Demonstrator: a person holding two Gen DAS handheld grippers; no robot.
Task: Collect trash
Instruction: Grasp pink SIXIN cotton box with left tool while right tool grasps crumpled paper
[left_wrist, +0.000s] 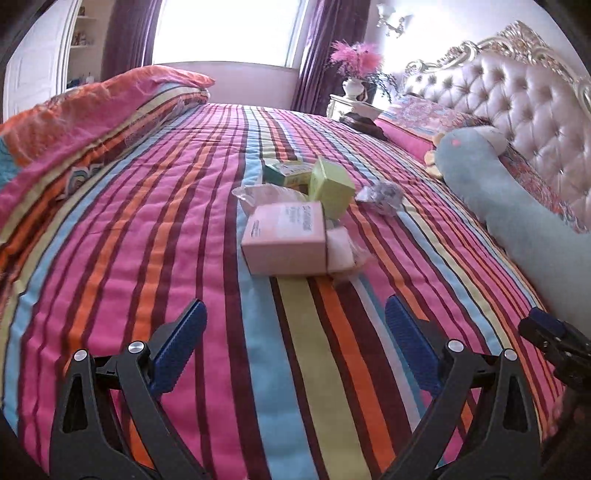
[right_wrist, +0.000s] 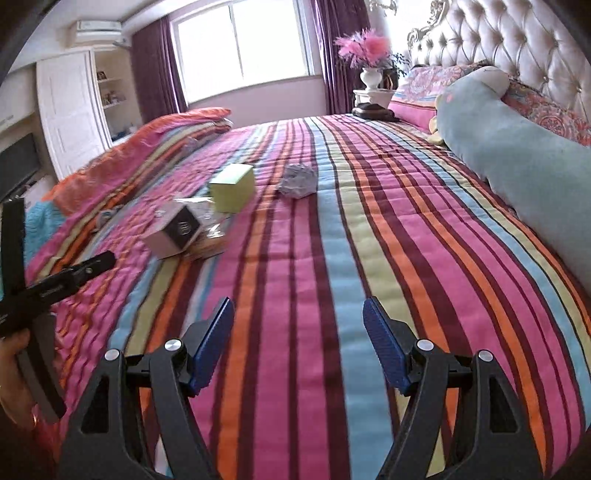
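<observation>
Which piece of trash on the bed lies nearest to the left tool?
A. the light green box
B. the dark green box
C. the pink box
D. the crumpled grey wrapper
C: in the left wrist view the pink box lies at the front of the pile, closest to the open left tool; the light green box, dark green box and crumpled grey wrapper lie behind it.

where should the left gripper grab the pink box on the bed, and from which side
Grip the pink box across its two short ends, coming from the near side, over the bedspread. It lies flat with a long face towards the left gripper, whose open, empty jaws look wide enough. The far side is crowded by the green box and clear plastic wrap, so approaching there would probably snag them.
</observation>
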